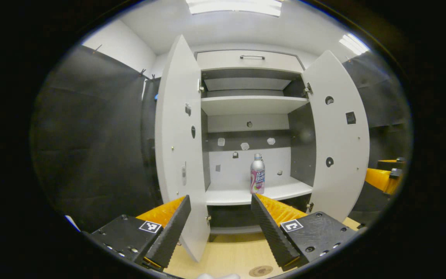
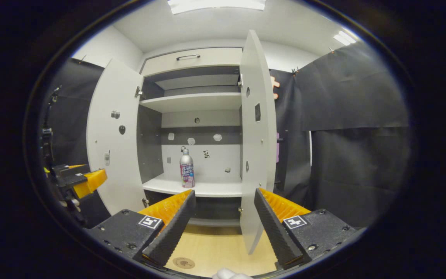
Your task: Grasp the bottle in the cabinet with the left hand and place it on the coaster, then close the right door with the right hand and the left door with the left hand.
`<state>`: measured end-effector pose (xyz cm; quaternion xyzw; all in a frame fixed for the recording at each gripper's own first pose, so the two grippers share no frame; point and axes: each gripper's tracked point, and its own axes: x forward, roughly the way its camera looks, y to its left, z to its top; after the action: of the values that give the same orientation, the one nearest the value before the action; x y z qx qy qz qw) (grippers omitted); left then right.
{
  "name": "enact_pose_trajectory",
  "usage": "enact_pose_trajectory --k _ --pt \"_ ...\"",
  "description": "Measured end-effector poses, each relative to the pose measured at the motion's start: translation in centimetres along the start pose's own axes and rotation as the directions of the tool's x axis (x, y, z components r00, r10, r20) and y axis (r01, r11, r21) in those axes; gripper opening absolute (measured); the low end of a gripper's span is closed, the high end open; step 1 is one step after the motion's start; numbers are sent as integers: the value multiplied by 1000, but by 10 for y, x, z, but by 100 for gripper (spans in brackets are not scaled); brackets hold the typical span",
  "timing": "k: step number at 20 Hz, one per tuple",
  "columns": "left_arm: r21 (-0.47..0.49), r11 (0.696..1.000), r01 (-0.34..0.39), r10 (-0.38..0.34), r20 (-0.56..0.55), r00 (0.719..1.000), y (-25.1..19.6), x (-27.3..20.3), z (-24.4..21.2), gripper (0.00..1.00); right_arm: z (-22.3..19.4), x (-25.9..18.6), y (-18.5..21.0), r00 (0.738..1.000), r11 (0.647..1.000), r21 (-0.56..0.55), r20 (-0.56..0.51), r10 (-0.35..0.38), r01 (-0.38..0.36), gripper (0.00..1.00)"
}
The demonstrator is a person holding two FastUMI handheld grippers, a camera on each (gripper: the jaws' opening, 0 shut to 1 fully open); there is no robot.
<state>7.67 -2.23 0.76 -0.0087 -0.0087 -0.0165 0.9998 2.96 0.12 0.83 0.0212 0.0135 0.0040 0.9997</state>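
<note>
Jaws of the left gripper (image 1: 220,228) stand wide apart and hold nothing; between them, low down, lies the bare wooden table (image 1: 227,255), and a round coaster (image 1: 261,271) rests on it just inside the right finger. Straight ahead of these jaws, beyond their tips, the bottle (image 1: 257,174) stands upright on the lower shelf (image 1: 230,195) of the open cabinet (image 1: 248,60), a little nearer to the right finger than to the left one. Both doors are swung out: the left door (image 1: 176,143) rises above the left finger, the right door (image 1: 337,139) above and outside the right finger. Jaws of the right gripper (image 2: 225,223) are also wide and empty. Between them the table (image 2: 223,248) shows, with the coaster (image 2: 184,263) close to the left finger. From these jaws the bottle (image 2: 186,169) stands ahead, above the left finger's tip, and the right door (image 2: 258,135) rises edge-on over the right finger. Far to the left of these jaws, the left gripper (image 2: 76,180) hangs in front of the left door (image 2: 112,135).
</note>
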Motion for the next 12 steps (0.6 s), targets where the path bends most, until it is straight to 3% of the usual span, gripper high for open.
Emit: enact_pose_trajectory --k 1,5,6,8,9,10,11,12 --pt "-3 1000 16 -16 4 1000 -7 14 0 100 3 -1 -2 1000 1000 3 2 -10 10 99" --pt "-8 997 78 -78 22 997 -39 77 5 92 11 -5 -2 1000 1000 0 -1 -30 30 99" --pt "-9 996 90 -90 29 996 -47 93 6 96 13 -5 -3 999 999 -3 -1 -35 35 99" --pt "-5 994 108 -108 42 993 -63 128 9 92 17 -6 -5 999 999 -6 1 -48 48 99" --pt "-2 994 112 -112 49 993 -71 147 9 100 19 -6 -5 999 998 -9 0 -55 55 99" --pt "3 993 115 -115 51 992 -78 164 10 96 20 -7 -7 998 998 -10 0 -63 63 100" --pt "7 993 119 -119 55 991 -84 179 11 100 23 -8 -7 998 998 -12 0 -69 69 99" --pt "5 993 118 -118 50 992 -90 194 10 92 24 -8 -8 997 997 -15 1 -76 76 99"
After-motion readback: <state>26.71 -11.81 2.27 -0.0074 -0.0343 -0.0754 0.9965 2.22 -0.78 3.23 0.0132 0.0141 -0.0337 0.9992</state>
